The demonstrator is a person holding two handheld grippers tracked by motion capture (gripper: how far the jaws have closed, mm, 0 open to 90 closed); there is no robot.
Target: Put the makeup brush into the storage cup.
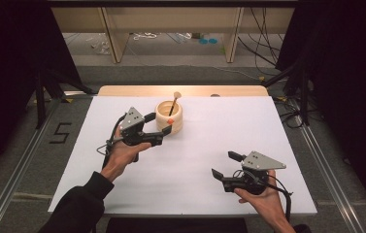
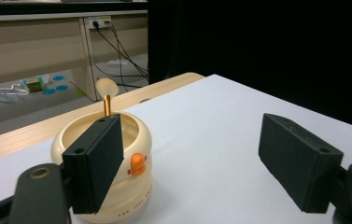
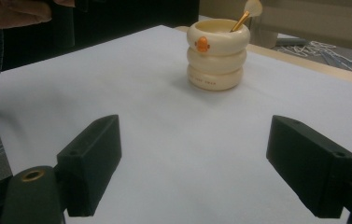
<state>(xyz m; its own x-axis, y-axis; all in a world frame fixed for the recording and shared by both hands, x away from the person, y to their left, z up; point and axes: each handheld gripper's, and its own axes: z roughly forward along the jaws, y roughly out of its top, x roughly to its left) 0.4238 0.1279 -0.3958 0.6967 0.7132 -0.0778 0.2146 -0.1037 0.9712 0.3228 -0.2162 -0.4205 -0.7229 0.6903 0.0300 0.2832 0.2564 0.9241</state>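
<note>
High view: left gripper (image 1: pixel 163 125), jaws spread and holding nothing, sits just beside the cream duck cup (image 1: pixel 169 116), likely lining up a grasp; right gripper (image 1: pixel 223 164) waits open, well apart.

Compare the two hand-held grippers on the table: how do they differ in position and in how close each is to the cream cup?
The left hand-held gripper sits beside the cream cup, one jaw close against its side; the right hand-held gripper is nearer the table's front edge, far from the cup. The left points right, the right points left. Both are open and hold nothing.
</note>
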